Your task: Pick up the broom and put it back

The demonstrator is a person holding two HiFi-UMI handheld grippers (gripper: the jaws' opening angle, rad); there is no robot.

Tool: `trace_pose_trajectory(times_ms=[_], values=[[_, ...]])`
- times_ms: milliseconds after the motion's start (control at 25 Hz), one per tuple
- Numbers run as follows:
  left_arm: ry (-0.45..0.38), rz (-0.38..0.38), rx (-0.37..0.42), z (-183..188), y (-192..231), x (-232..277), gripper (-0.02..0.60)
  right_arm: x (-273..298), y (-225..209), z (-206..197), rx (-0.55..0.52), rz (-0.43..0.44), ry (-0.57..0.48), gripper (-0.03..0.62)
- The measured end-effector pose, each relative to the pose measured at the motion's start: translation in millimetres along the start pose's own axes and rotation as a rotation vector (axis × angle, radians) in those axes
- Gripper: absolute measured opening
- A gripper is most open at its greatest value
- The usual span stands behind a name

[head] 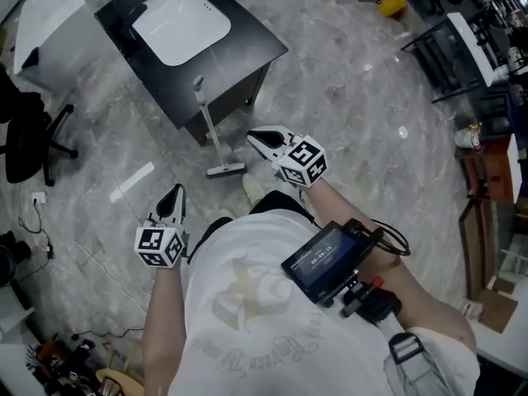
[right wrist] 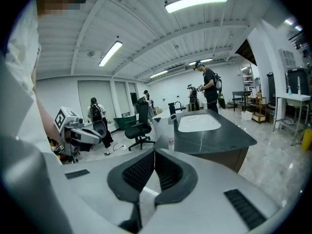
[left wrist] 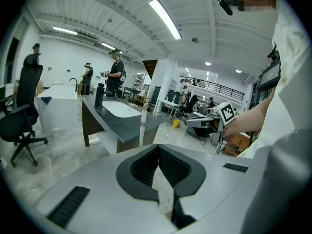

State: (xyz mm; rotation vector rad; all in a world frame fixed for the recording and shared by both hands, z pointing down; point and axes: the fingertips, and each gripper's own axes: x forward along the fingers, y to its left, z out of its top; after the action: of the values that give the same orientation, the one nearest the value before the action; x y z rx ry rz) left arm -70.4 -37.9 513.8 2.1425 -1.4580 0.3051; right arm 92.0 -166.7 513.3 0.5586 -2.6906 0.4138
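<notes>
At eleven o'clock from your feet, the broom (head: 213, 134) stands nearly upright, its head on the floor (head: 346, 81) and its handle leaning on the front edge of the dark counter (head: 247, 44). Neither tool touches it. Your left gripper (head: 175, 191) is held at your eight o'clock, its jaws closed tip to tip with nothing between them. Your right gripper (head: 256, 136) sits just beside the broom head at one o'clock, its jaws likewise pressed together and empty.

Judging from that, the job looks finished, or all but: the broom is parked against the counter and released, and what is left is at most to draw both tools clear without knocking the handle. I cannot tell from here how firmly the handle rests.

You stand on a glossy grey marbled floor. The counter carries a white sink basin (head: 180, 23) at your eleven o'clock. A black office chair (head: 33, 139) is at nine o'clock, dark shelving (head: 462, 56) at two, loose cables at eight. Both gripper views show a bright workshop with strip lights and other people standing beyond the counter.
</notes>
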Motion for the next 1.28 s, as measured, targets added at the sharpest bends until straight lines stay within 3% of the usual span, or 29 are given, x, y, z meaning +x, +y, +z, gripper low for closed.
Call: trace_pose_trajectory(times_ms=[280,680,1280], values=[[0.025,-0.077,0.028,-11,-18,-1,0.012,-40,31,6,0.060,-0.033,-0.081,0.018],[0.045,-0.148,0.060,-21,-37,-1,0.012,-65,67,-2,0.088,-0.046,-0.109,0.017],[0.052,-0.186,0.078,-25,-53,-1,0.012,-78,77,-11,0.108,-0.079,-0.115,0.017]])
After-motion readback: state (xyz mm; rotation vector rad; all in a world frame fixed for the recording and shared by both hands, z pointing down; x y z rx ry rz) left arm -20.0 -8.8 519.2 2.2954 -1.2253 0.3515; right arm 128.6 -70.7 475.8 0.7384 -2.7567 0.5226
